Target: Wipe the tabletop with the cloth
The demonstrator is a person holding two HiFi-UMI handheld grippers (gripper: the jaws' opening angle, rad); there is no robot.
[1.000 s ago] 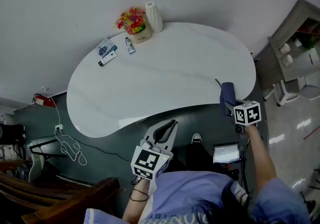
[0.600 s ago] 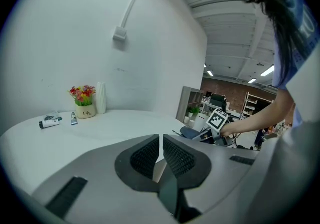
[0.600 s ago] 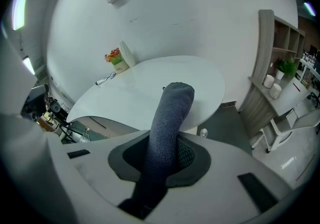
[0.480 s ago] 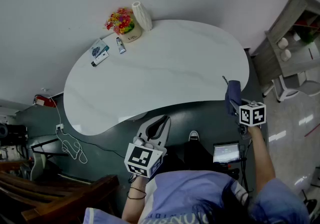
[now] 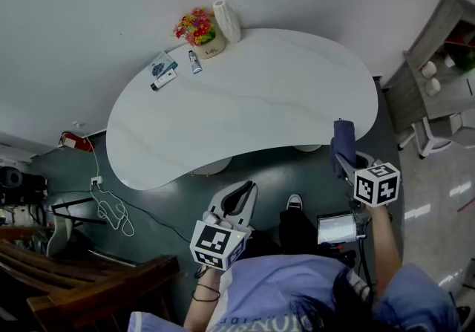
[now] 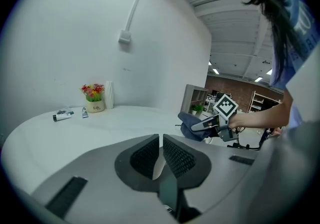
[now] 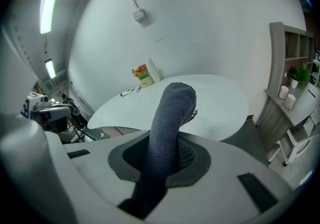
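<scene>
The white kidney-shaped tabletop fills the middle of the head view. My right gripper is shut on a dark blue cloth, held off the table's right front edge, over the floor. In the right gripper view the cloth stands up between the jaws and hides them, with the tabletop beyond. My left gripper hangs in front of the table's near edge, over the floor; its jaws stand nearly together with nothing between them. The left gripper view also shows the right gripper with the cloth.
At the table's far left stand a flower pot, a white vase, a small tube and a packet. A shelf unit and a white chair are at right. Cables lie on the floor at left.
My right gripper with the cloth has drifted slightly down and right along the table's edge. The left gripper stays in front of the table. The head view has shifted a little.
</scene>
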